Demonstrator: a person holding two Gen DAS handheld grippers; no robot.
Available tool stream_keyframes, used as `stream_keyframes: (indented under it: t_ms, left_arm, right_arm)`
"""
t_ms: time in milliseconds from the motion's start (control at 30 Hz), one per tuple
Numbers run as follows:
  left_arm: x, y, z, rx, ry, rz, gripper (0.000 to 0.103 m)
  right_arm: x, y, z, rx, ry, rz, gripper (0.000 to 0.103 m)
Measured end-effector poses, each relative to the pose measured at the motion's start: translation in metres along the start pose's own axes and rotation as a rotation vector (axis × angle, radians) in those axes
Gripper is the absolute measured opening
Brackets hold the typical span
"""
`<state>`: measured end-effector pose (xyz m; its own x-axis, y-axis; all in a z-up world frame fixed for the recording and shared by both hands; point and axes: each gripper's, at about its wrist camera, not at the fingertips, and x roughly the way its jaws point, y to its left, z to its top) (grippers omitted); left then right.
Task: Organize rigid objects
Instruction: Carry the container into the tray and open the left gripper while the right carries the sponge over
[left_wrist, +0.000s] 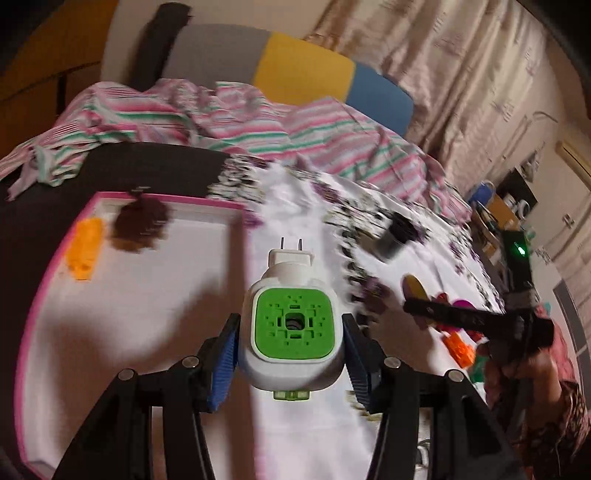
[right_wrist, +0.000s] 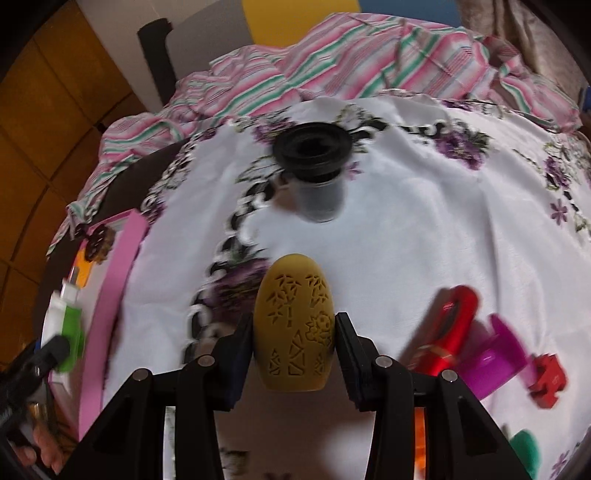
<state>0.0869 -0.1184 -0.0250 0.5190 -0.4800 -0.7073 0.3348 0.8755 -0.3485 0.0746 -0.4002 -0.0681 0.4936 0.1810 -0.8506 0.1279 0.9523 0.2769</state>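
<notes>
The left gripper (left_wrist: 291, 354) clamps the white-and-green plug-in unit (left_wrist: 291, 328) – prongs pointing forward – beside the pink-rimmed tray's (left_wrist: 177, 201) right edge, the tray lying to its left, while the right gripper (right_wrist: 293, 339) pinches the yellow carved egg (right_wrist: 293, 325).

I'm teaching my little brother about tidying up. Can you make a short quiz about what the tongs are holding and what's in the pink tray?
1. True or false: the left tongs grip a white plug-in device with a green face.
2. What do the right tongs hold? A) the red tube B) the yellow carved egg C) the black-capped grey cylinder
3. Fill in: two things already lie in the pink-rimmed tray, a dark brown piece and an ______ block.

Key: 1 true; 2 B; 3 orange.
</notes>
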Motion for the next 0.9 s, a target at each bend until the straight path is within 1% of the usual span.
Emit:
stream_keyframes:
  t_ms: [100,233,333,400,500,533,667,767,900]
  left_arm:
    - [-0.004,0.028,0.001,-0.048,0.0,0.04,0.053]
    - [0.0,0.068,0.003,-0.103,0.031,0.102,0.053]
    - [0.006,0.087,0.006,-0.117,0.048,0.133,0.053]
    - [0.015,0.098,0.009,-0.111,0.074,0.154,0.053]
    - [0.025,0.107,0.014,-0.115,0.1,0.165,0.053]
    - [0.025,0.109,0.015,-0.112,0.094,0.164,0.053]
    - [0.031,0.112,0.026,-0.073,0.089,0.203,0.053]
    - [0.03,0.118,0.029,-0.092,0.085,0.204,0.053]
    - [0.016,0.123,0.023,-0.136,0.062,0.217,0.063]
  right_arm:
    - [0.002,0.021,-0.002,-0.015,0.009,0.032,0.043]
    - [0.001,0.051,-0.001,-0.035,0.01,0.07,0.043]
    - [-0.001,0.072,0.001,-0.052,0.006,0.096,0.043]
    - [-0.003,0.087,0.002,-0.064,0.003,0.115,0.043]
    - [-0.002,0.111,0.007,-0.082,0.001,0.138,0.043]
    - [-0.001,0.121,0.009,-0.093,0.003,0.147,0.043]
    - [0.003,0.146,0.012,-0.12,0.008,0.168,0.043]
    - [0.007,0.161,0.014,-0.138,0.015,0.179,0.043]
    - [0.017,0.178,0.018,-0.153,0.026,0.187,0.043]
